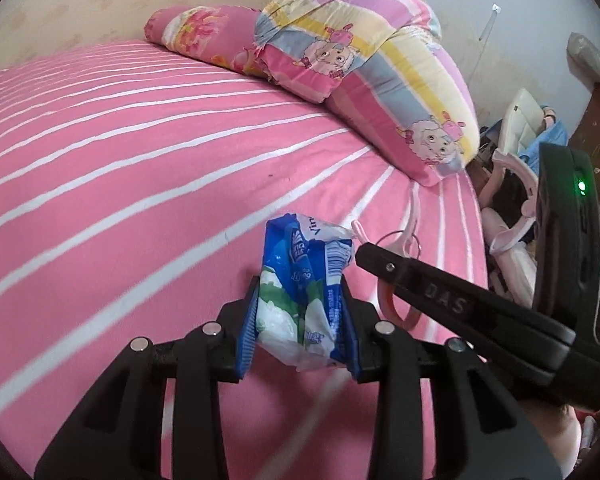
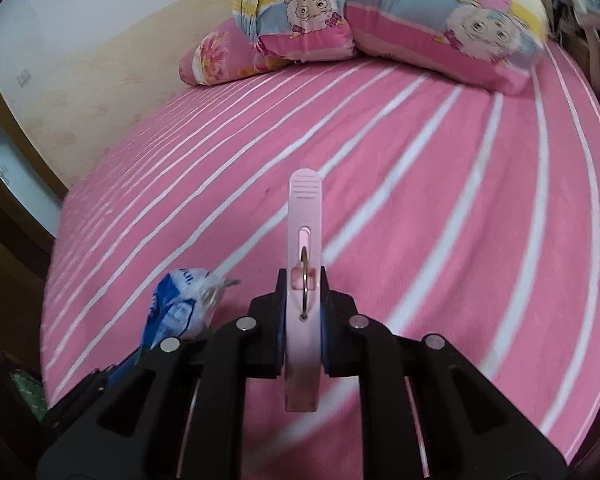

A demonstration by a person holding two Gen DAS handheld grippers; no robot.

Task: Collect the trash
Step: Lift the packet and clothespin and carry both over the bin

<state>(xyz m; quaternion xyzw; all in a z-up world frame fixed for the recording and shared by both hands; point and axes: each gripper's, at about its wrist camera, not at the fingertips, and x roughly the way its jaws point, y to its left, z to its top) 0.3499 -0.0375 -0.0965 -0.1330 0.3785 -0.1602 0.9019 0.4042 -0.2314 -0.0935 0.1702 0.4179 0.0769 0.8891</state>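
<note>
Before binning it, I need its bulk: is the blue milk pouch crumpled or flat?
Crumpled: the milk pouch bunches in folds between the left gripper pads.

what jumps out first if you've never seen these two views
The pink sheet with white stripes fills both views, with cartoon sheep pillows piled at its far end. Up close, the left gripper is shut on a crumpled blue and white wrapper. The right gripper is shut on a pale pink clothes peg that sticks out past its fingers.
</note>
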